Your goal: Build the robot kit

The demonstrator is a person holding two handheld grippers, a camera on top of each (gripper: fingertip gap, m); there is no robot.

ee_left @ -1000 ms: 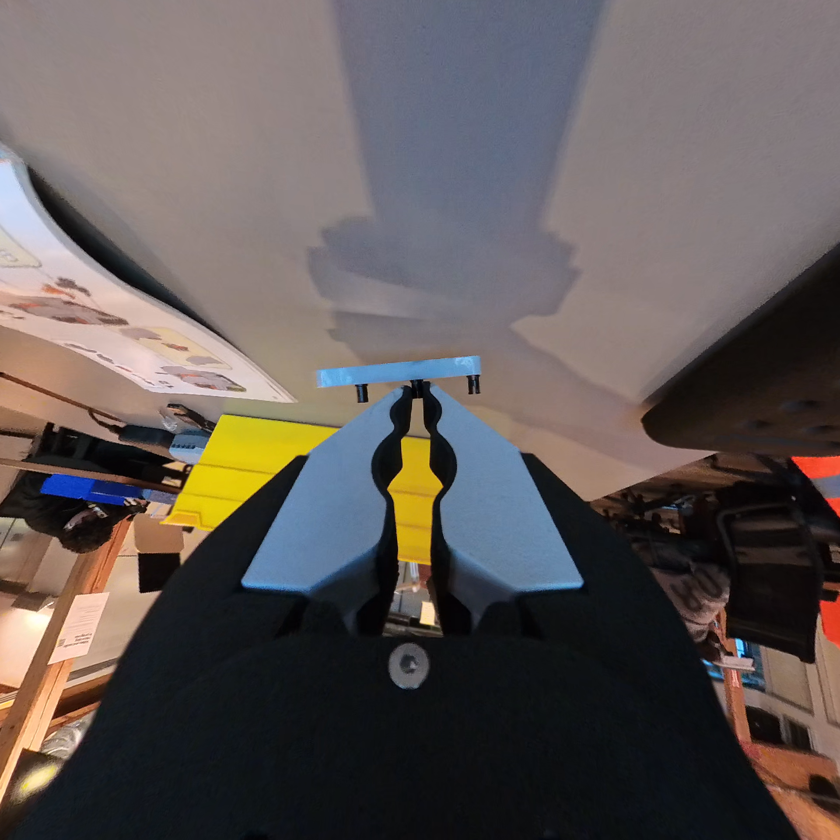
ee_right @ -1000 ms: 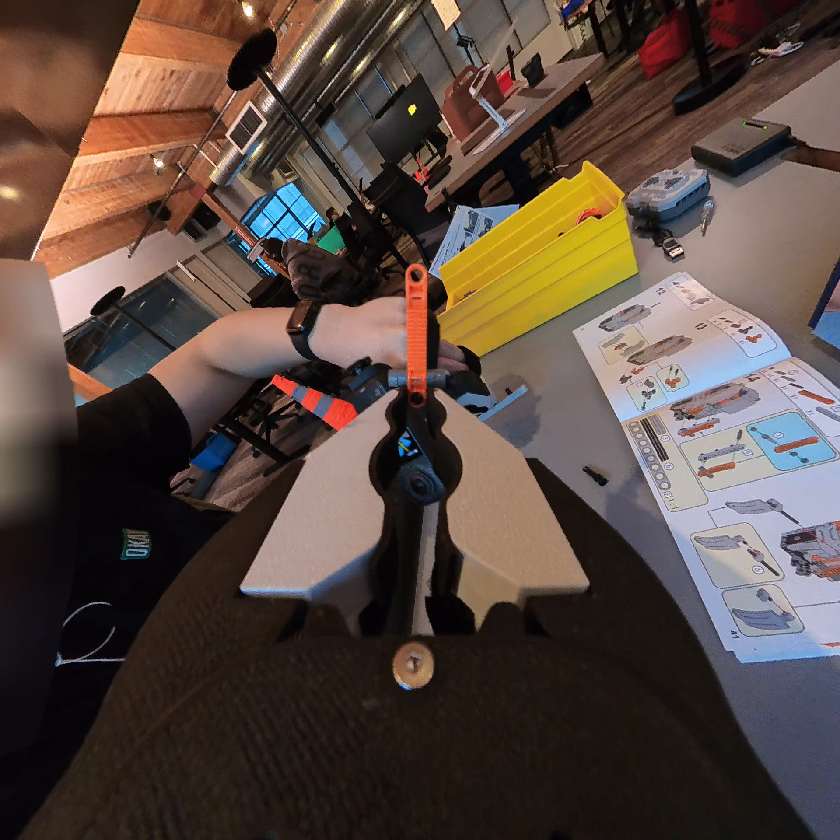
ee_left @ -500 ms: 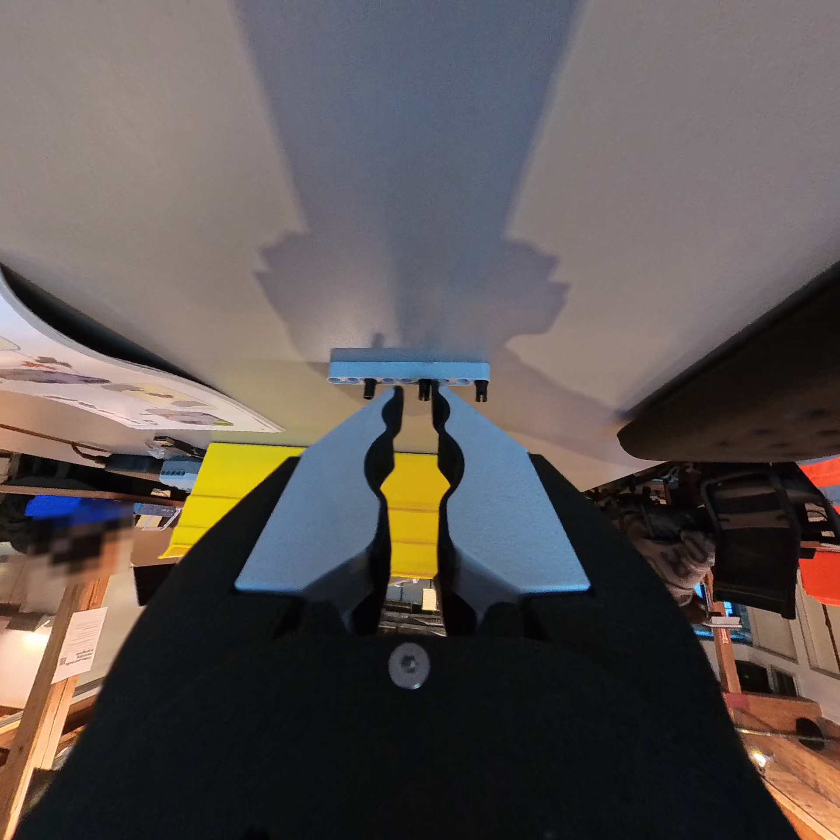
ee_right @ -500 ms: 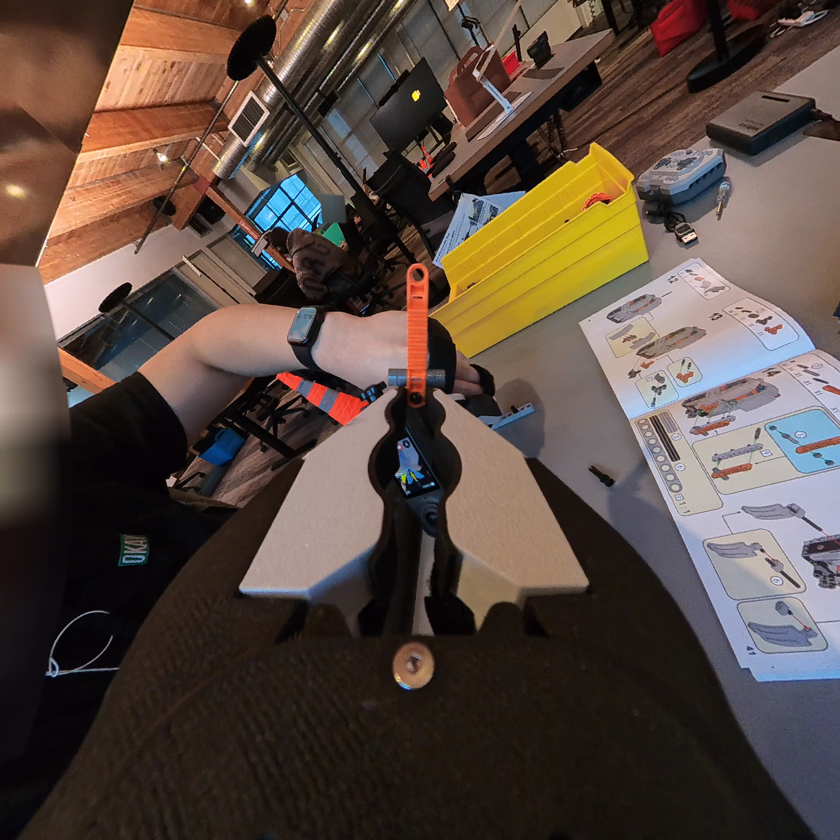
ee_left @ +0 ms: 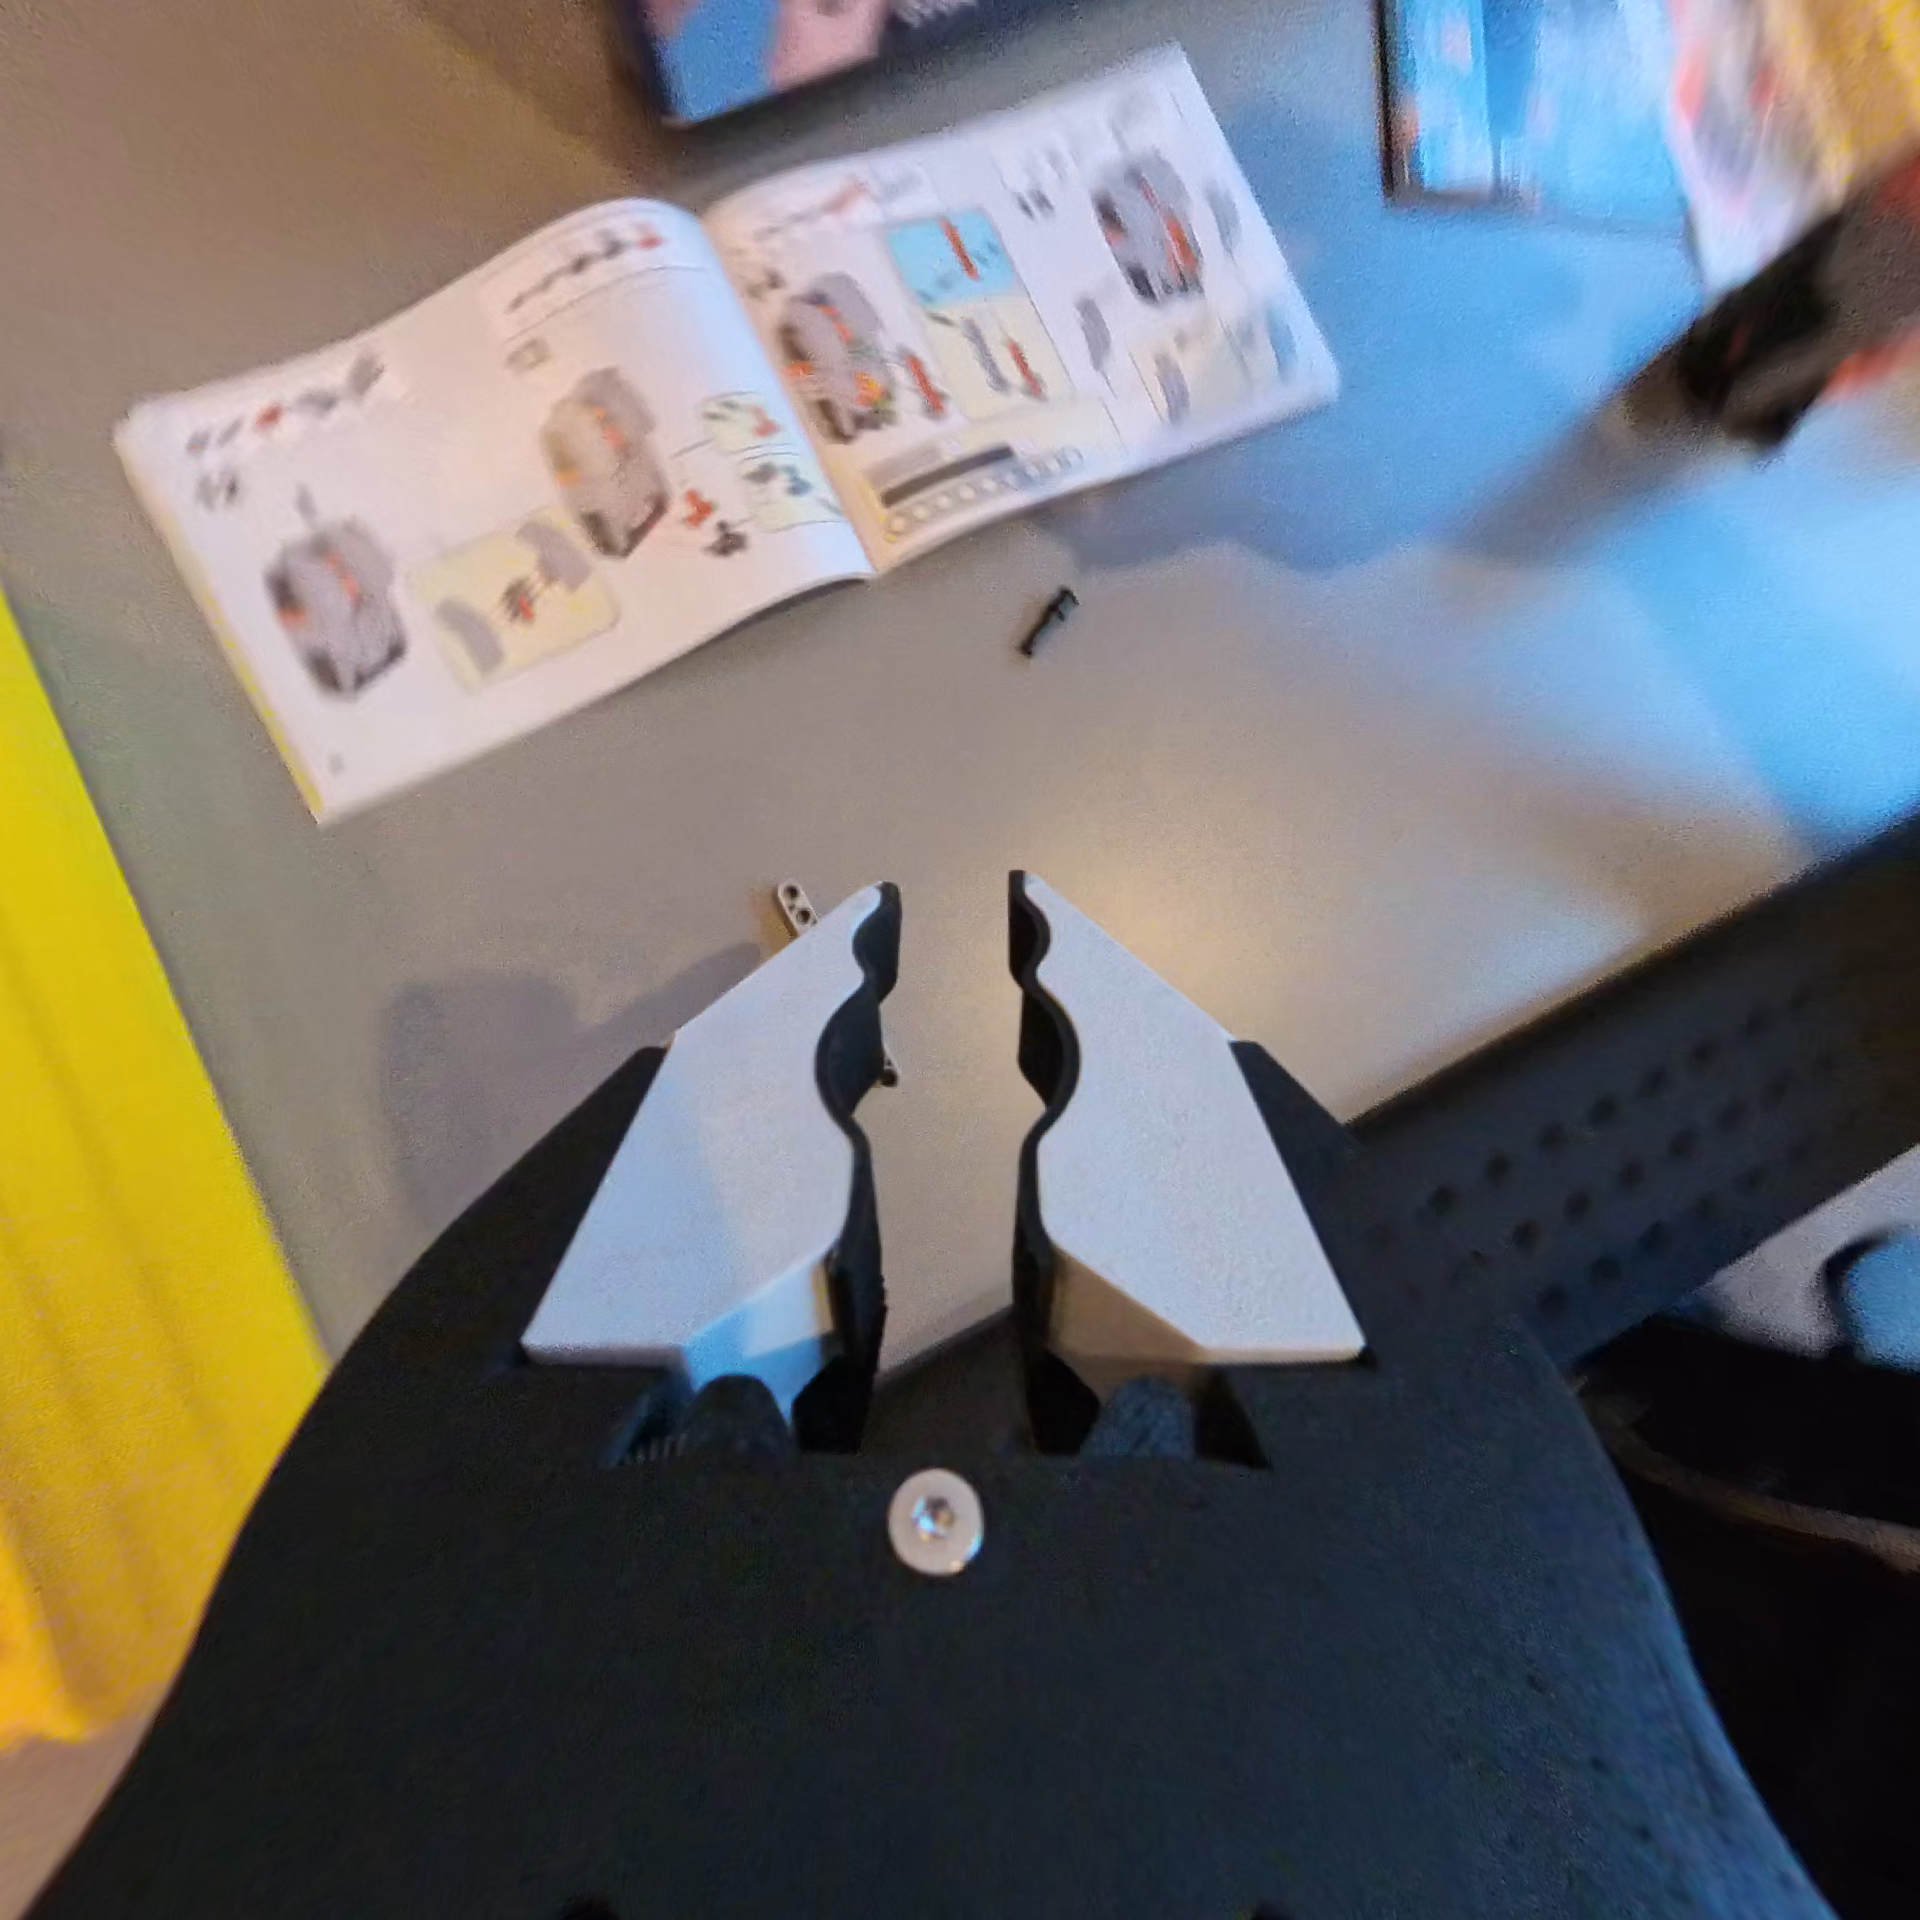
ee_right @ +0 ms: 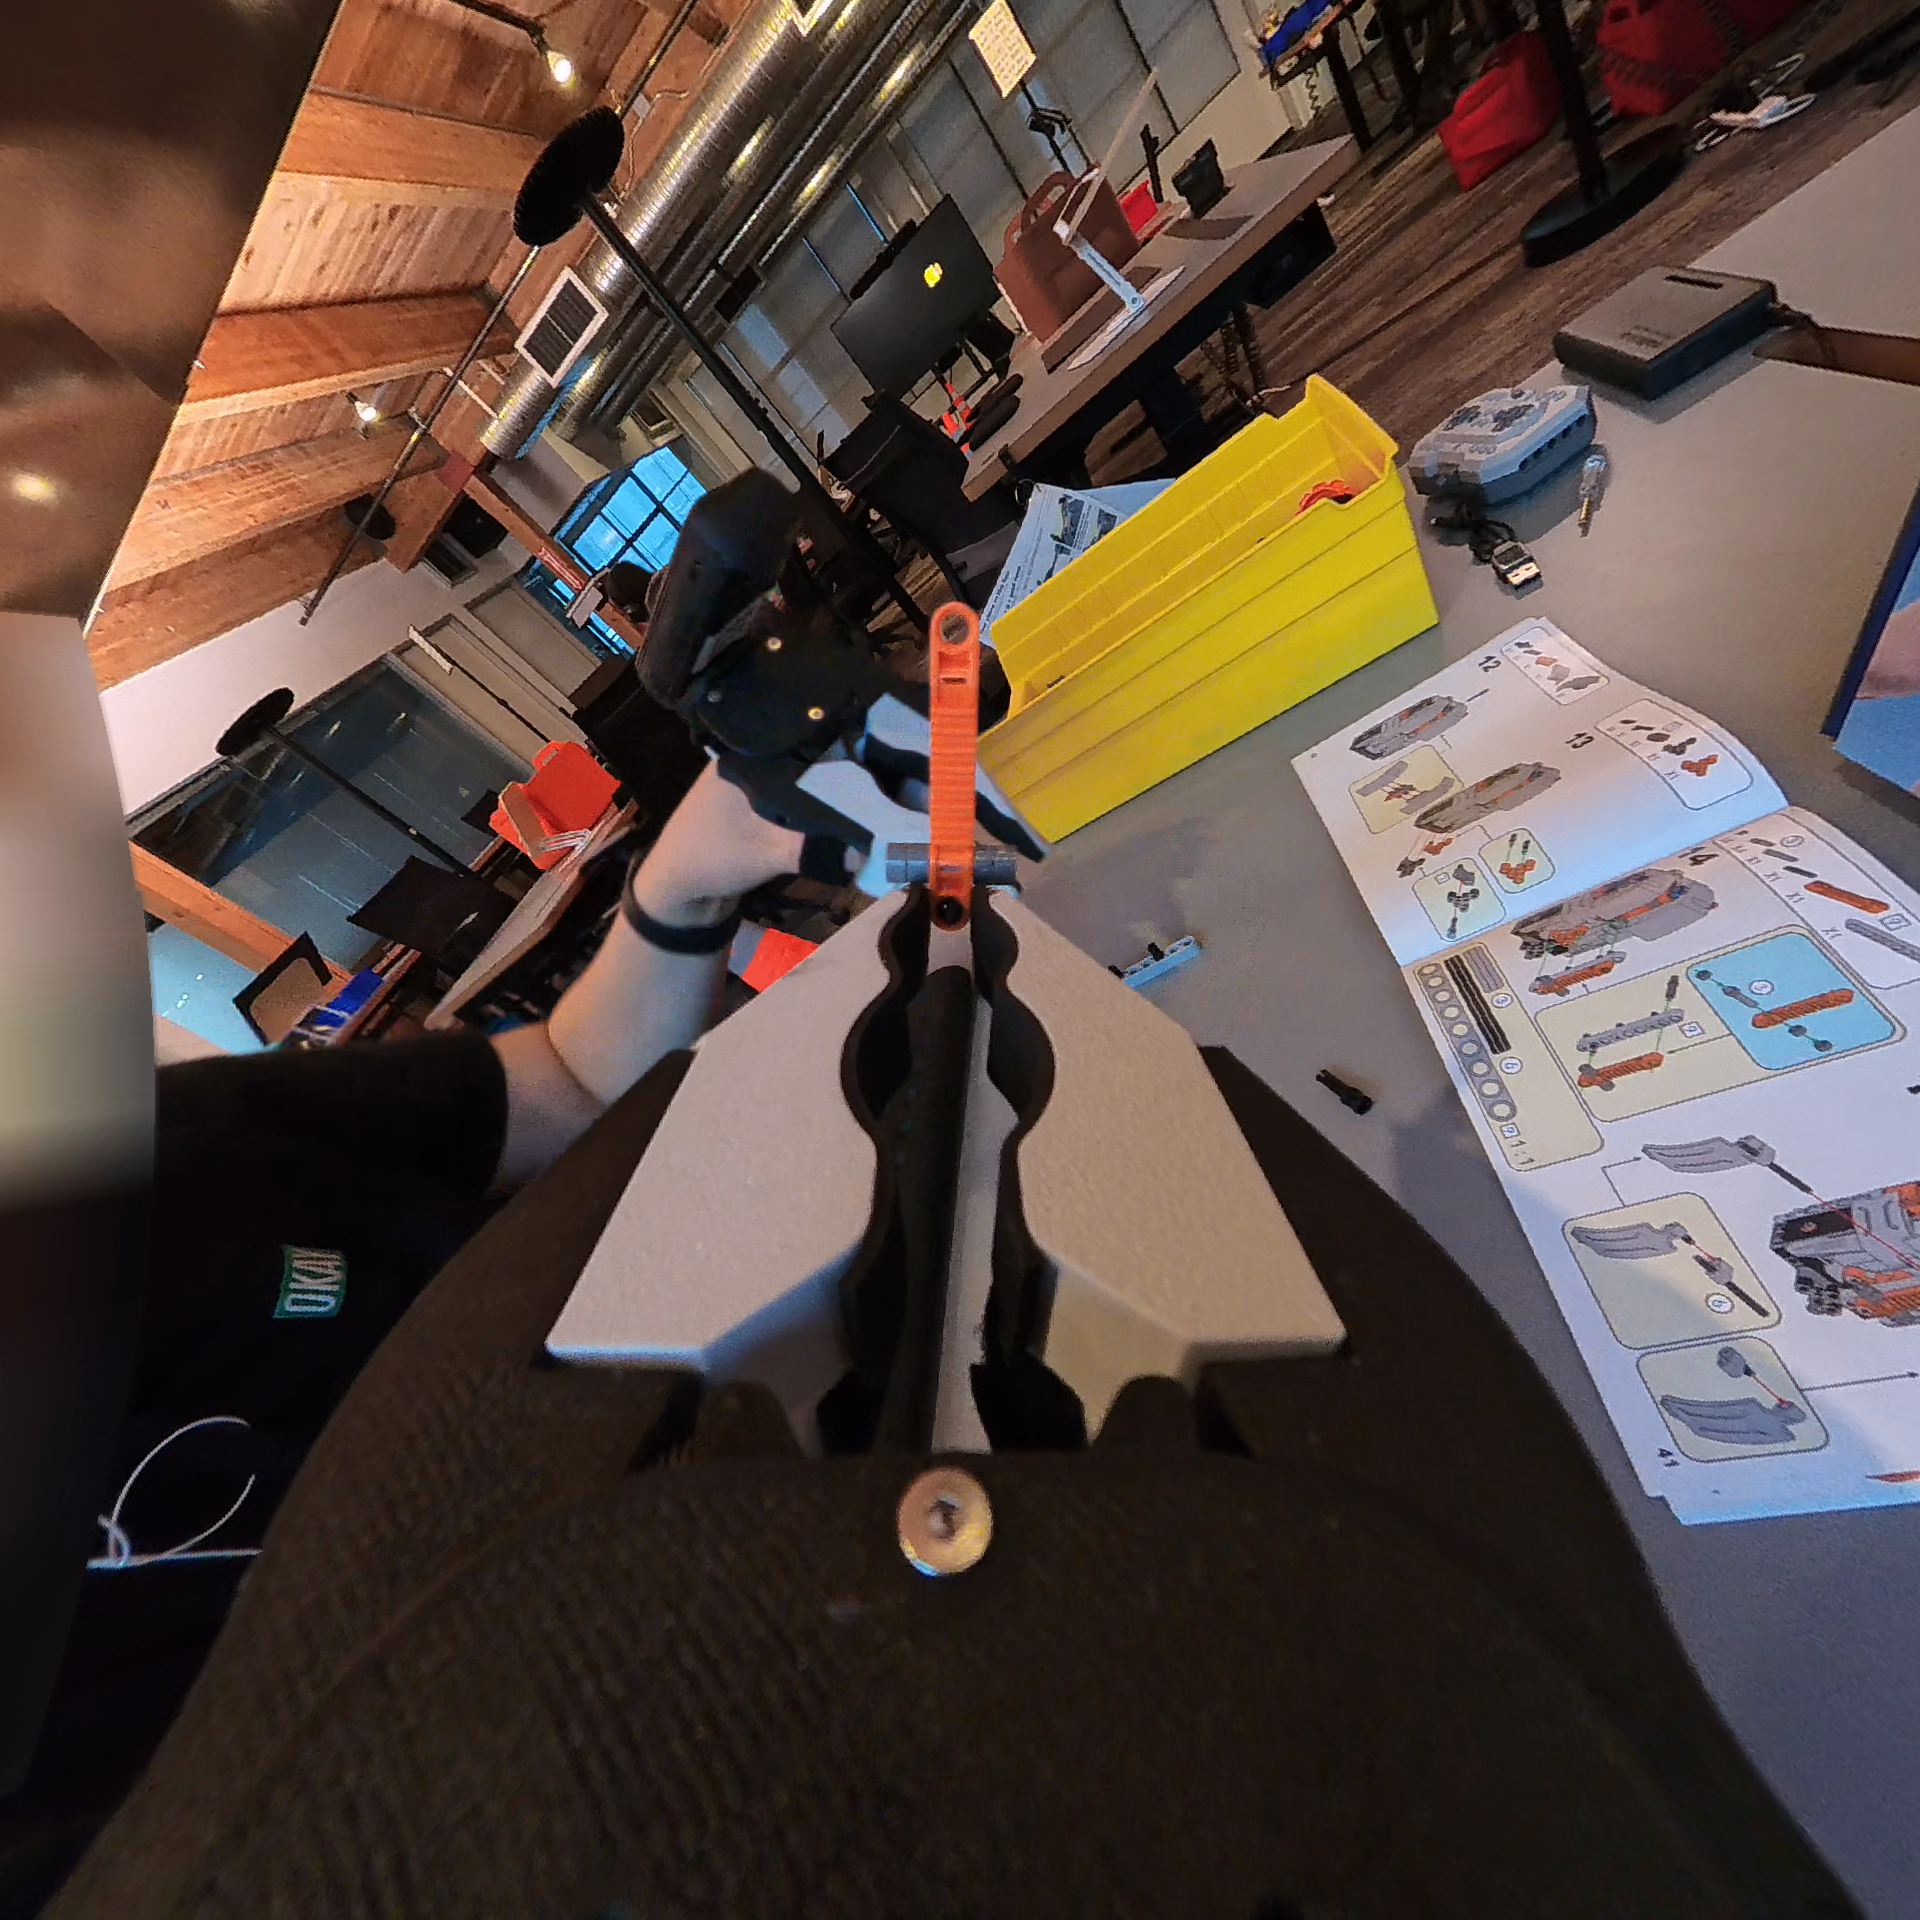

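My right gripper point(ee_right: 951, 904) is shut on the lower end of an orange beam point(ee_right: 953, 748), which stands upright with a short grey pin point(ee_right: 995, 862) across it. My left gripper point(ee_left: 954, 894) is open and empty, above the grey table point(ee_left: 1195, 831). A light grey beam point(ee_left: 793, 902) lies on the table just under its left finger, mostly hidden. The same beam point(ee_right: 1158, 961) shows in the right wrist view, with black pins in it. A loose black pin point(ee_left: 1046, 621) lies beyond it, and also shows in the right wrist view point(ee_right: 1343, 1091). A hand holds the left gripper point(ee_right: 883, 758) behind the orange beam.
An open instruction booklet point(ee_left: 727, 416) lies past the pin and also shows in the right wrist view point(ee_right: 1662, 987). A yellow bin point(ee_right: 1216, 603) stands at the table's far side, also seen in the left wrist view point(ee_left: 104, 1039). A grey hub point(ee_right: 1507, 436), a cable point(ee_right: 1507, 556) and a black box point(ee_right: 1662, 322) lie behind.
My left gripper has opened, let go of the light grey beam, and lifted and swung to look down on the table. My right gripper still holds the orange beam, nearly unmoved.
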